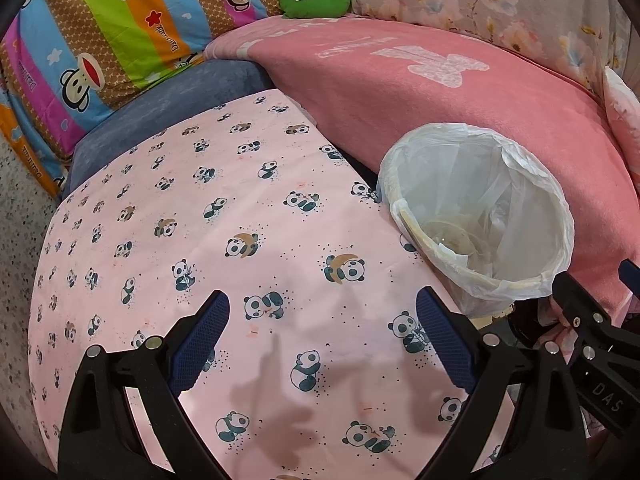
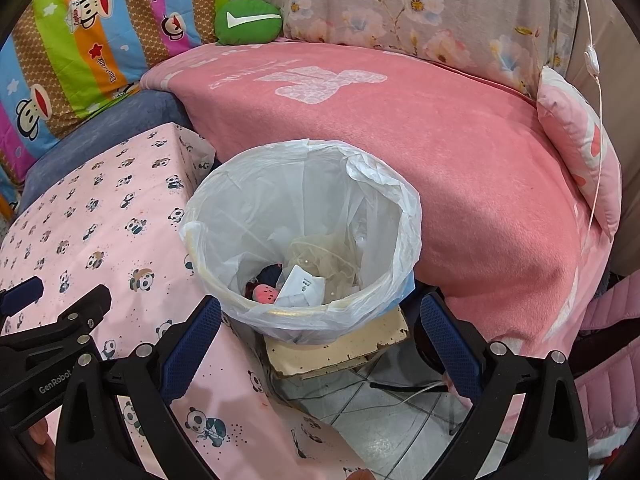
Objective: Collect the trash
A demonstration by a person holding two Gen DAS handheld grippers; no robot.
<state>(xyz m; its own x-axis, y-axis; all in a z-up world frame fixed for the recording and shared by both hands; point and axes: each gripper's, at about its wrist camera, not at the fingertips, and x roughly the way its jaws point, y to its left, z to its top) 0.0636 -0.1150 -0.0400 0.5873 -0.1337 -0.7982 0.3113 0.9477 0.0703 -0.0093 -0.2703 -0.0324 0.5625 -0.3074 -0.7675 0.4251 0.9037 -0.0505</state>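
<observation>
Beyond both tools, big stuff first: broad salmon-pink fleece blanket draped over the seat straight ahead of the right one, striped cartoon-monkey quilt piled up far left. Directly under and ahead of the left gripper: pale pink panda-print cloth stretched over a flat surface, looking bare of litter as far as visible. Just off its right finger: white-bagged round wastebasket, perched on a chipped cream board above tiled floor.

Right gripper hovering right over the near rim of that basket, jaws spread wide, nothing between them. Left gripper likewise wide and empty, hanging above the cloth.

Down inside the bag: crumpled white paper slip, small pink round thing, some cream netting, something dark beside them, hard to identify.

Reads like the tail end of a drop-off, trash already binned, both tools free. Next move probably a scan for leftovers; nothing obvious to grab from either view, so likely pulling back from the rim without snagging the loose bag edge.
</observation>
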